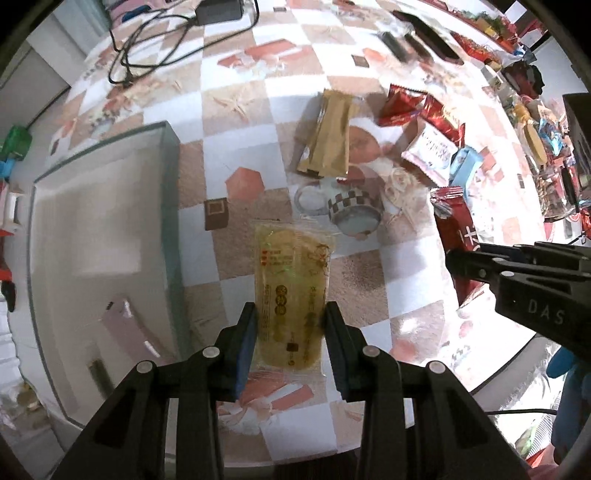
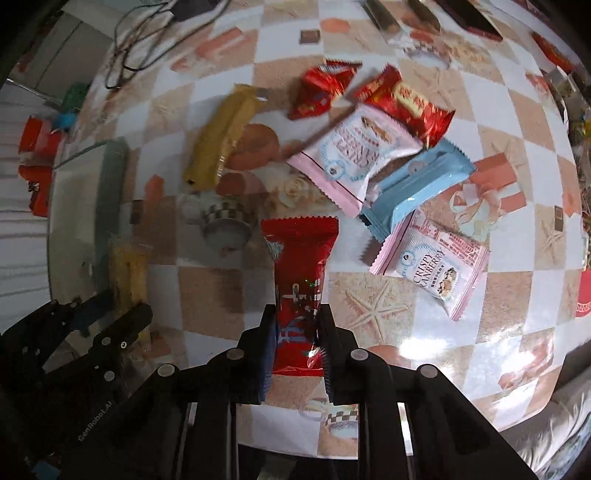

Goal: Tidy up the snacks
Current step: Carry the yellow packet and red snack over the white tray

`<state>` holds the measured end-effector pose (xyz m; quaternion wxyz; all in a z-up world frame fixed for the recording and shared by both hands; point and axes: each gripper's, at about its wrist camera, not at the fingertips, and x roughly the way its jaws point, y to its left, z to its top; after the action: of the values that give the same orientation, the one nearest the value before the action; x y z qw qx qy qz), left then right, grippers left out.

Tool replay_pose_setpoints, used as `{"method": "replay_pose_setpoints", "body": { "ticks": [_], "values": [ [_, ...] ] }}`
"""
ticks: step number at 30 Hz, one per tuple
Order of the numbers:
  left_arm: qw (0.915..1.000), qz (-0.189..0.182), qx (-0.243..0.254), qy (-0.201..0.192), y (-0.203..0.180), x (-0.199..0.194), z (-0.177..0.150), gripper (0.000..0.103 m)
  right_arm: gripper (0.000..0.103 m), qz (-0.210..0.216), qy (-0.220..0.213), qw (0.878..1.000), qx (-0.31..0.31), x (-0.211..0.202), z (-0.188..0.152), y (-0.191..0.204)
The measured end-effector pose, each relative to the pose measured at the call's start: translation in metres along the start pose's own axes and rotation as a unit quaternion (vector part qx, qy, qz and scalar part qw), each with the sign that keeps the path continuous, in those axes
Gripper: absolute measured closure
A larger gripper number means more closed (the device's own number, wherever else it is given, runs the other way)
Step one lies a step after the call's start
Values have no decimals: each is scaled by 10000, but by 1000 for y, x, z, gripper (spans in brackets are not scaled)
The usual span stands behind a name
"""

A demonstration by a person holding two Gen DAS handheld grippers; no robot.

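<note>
My left gripper [image 1: 290, 325] is shut on a clear yellow snack packet [image 1: 291, 291], held over the checkered tablecloth [image 1: 369, 273]. It also shows in the right wrist view [image 2: 129, 269], with the left gripper [image 2: 110, 325] at lower left. My right gripper [image 2: 297, 328] is shut on a red snack packet [image 2: 301, 273]. In the left wrist view the right gripper [image 1: 476, 266] is at the right edge, on that red packet [image 1: 458, 236]. A glass-edged white tray [image 1: 110, 221] lies to the left, with a pale pink packet [image 1: 129, 325] in it.
Loose snacks lie ahead: a gold packet [image 2: 221, 136], red packets [image 2: 402, 99], pink-white Crispy Cranberry packets [image 2: 358, 155] [image 2: 439, 266], a light blue packet [image 2: 413, 184]. Cables [image 1: 155, 40] and a phone [image 1: 428, 33] lie at the far side. More snacks crowd the right edge [image 1: 546, 147].
</note>
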<state>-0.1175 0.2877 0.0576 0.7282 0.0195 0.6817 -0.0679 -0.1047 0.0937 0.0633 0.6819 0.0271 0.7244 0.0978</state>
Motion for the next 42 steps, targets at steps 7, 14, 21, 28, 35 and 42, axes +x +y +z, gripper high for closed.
{"method": "replay_pose_setpoints", "body": {
  "ticks": [7, 14, 21, 28, 35, 42],
  "values": [
    [9995, 41, -134, -282, 8, -28, -13, 64, 80, -72, -229, 9994, -242, -24, -8, 29],
    [9983, 104, -301, -491, 21, -42, -11, 64, 80, -93, -378, 9979, -515, -23, 6, 62],
    [9967, 137, -495, -628, 44, -49, -16, 64, 80, -113, -474, 9955, -812, -21, 20, 97],
    [9942, 199, -755, -740, 72, -57, -23, 64, 80, -184, -551, 9910, -1205, -22, 27, 135],
    [9909, 305, -994, -860, 98, -63, -30, 64, 80, -109, -669, 9845, -1616, -25, 34, 177],
    [9876, 389, -1204, -929, 120, -67, -36, 64, 80, -102, -707, 9767, -2024, -24, 36, 214]
  ]
}}
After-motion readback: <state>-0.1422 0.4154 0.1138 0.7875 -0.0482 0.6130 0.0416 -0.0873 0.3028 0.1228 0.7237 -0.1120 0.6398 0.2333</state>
